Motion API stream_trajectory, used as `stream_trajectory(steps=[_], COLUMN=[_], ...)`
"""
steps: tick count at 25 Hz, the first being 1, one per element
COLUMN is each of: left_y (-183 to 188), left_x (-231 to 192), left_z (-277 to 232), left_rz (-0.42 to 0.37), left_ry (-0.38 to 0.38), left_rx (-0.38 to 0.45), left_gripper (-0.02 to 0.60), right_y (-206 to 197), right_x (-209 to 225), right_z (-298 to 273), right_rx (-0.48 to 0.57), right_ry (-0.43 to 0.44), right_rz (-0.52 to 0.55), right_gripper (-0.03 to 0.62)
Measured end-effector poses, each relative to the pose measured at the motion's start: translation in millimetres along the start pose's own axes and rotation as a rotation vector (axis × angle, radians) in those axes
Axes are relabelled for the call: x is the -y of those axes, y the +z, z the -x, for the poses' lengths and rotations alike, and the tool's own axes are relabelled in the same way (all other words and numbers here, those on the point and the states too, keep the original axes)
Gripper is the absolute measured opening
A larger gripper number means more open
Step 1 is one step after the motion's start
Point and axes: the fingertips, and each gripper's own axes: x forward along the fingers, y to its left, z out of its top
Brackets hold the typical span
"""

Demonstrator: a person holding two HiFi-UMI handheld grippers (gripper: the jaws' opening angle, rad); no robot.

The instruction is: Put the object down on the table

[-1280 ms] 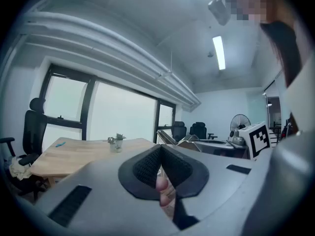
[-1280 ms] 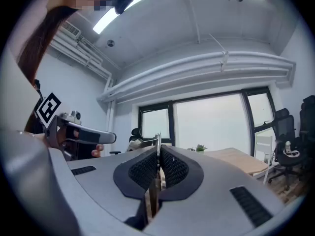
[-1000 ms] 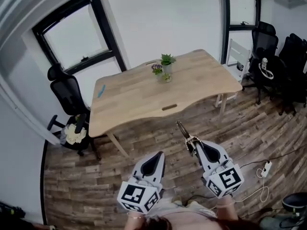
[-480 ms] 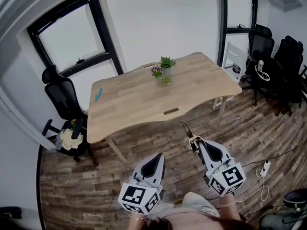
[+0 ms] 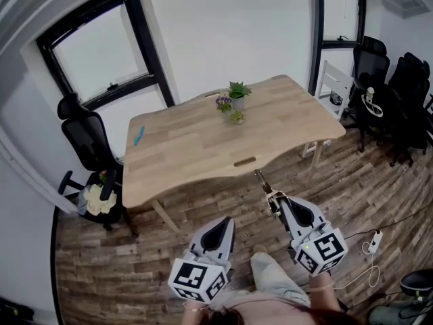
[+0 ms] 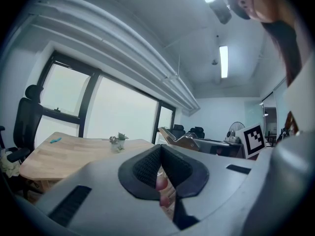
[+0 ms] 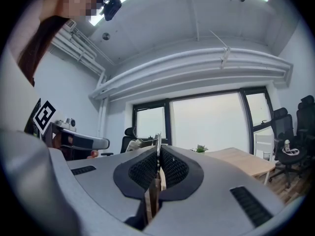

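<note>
Big wooden table (image 5: 196,147) in the middle of the room, that's our anchor. A black office chair (image 5: 84,137) sits at its left end, a white chair (image 5: 336,80) beyond its right end.

On the near side of the table, over the plank floor, are both grippers. The left gripper (image 5: 226,220) has its jaws pressed together on nothing. The right gripper (image 5: 274,198) is clamped tight on a thin metal object (image 5: 260,180), which sticks out past the tips, in the air just short of the table's near edge.

Toward the table's far edge stand three little pots. One pot (image 5: 237,99) holds a green plant, a second pot (image 5: 222,105) purple flowers, the smallest pot (image 5: 237,118) a bit of green. A blue thing (image 5: 139,135) lies near the left end.
</note>
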Motion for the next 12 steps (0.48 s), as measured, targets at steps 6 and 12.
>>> stream_trajectory(steps=[6, 12], left_y=[3, 8], left_x=[-13, -28], left_z=[-25, -61], left_rz=[-0.006, -0.011], left_ry=[-0.006, -0.005], left_rx=[-0.006, -0.023], left_gripper=[0.003, 0.003], right_y=[-4, -10], right_x=[16, 38], right_z=[-28, -57], right_rx=[-0.008, -0.034], right_ry=[0.012, 0.028], right_rz=[-0.011, -0.015], right_gripper=[0.0, 0.0])
